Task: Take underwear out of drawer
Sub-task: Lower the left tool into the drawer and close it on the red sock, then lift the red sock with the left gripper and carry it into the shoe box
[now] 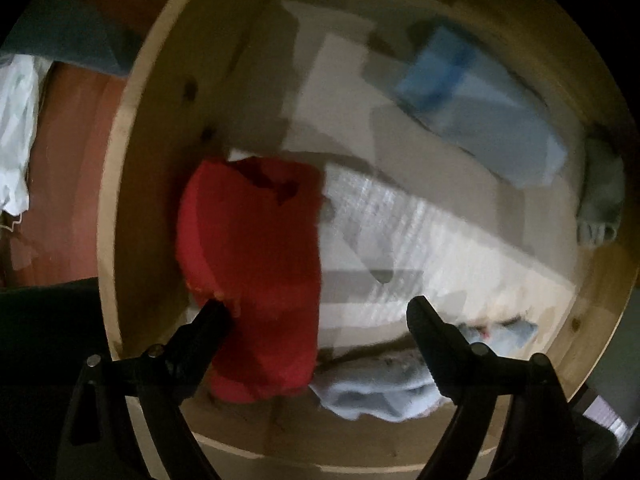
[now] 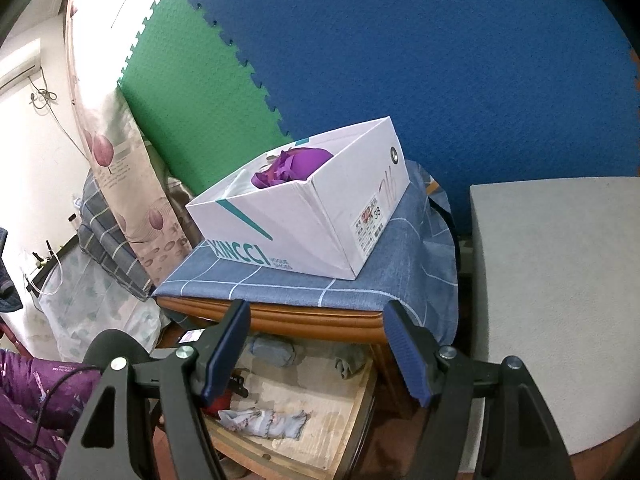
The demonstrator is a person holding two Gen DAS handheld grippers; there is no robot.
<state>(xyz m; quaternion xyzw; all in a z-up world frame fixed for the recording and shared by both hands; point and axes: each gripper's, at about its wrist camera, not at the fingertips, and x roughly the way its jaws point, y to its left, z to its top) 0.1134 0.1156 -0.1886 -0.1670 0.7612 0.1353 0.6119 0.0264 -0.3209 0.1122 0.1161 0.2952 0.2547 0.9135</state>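
- In my left wrist view the red underwear lies bunched inside the drawer, hard against its left wall, toward the near end.
- My left hand-held gripper is spread wide and grasping nothing. Its left fingertip touches the near edge of the red cloth; the right fingertip stands well apart, over the pale drawer bottom.
- Just right of the red piece, at the near end, lies a crumpled light blue garment. Farther back rests a blue folded cloth, and a grey sock sits against the right wall. This view is blurred, so I cannot make out finer detail.
- My right hand-held gripper is also released, jaws wide and holding nothing, raised above the open drawer and touching nothing.
- Beyond it, a white shoebox stands on the counter, which is draped in blue checked cloth. Purple fabric sits inside the box.
- Blue and green foam mats cover the far wall.
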